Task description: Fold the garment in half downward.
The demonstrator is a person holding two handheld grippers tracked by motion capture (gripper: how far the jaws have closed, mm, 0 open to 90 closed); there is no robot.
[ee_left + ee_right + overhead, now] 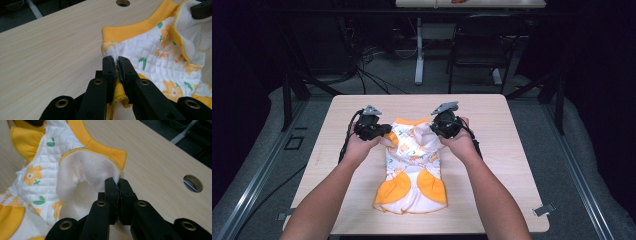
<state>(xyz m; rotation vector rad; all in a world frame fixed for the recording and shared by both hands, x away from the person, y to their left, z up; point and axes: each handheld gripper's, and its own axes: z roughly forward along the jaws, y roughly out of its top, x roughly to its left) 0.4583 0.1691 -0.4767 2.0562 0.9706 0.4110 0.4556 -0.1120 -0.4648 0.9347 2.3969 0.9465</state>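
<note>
Pinching only thin edges of the baby garment (412,165), each hand-held gripper, left (117,65) and right (117,185), risks slipping if pulled apart across the table (492,115).

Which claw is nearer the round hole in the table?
Right. The right claw pinches the garment edge with the hole just beyond it; the left claw grips the opposite side, and the hole sits far past the garment's collar.
</note>
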